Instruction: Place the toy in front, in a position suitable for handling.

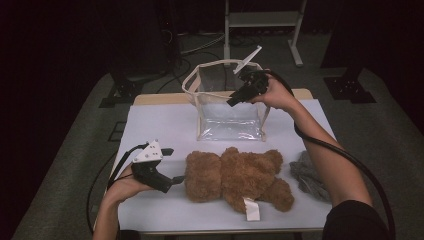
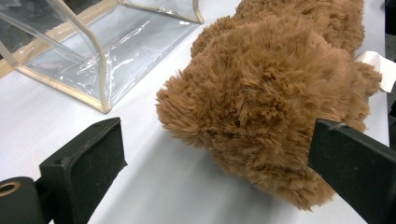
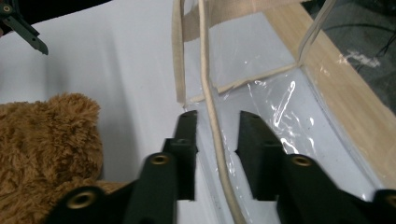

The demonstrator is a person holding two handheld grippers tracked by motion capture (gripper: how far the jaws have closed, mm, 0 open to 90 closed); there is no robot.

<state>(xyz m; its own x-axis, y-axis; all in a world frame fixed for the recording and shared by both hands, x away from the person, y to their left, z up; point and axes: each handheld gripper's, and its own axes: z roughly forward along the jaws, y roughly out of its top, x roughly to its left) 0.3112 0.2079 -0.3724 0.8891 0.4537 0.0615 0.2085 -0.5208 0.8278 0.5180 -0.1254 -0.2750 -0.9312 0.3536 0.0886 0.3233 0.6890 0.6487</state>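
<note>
White tabletop (image 1: 160,125) carried a brown teddy bear (image 1: 235,177) lying lengthwise, just right of the left gripper (image 1: 172,165), whose jaws gaped empty toward it. Behind, the right gripper (image 1: 235,100) straddled the clear bag's rim (image 3: 212,121), nearly pinched shut.

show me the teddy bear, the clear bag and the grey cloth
teddy bear (image 1: 235,177), high view, on its furry brown middle
clear bag (image 1: 230,127), high view, on its see-through front wall
grey cloth (image 1: 306,172), high view, on the crumpled heap right of the bear
</note>
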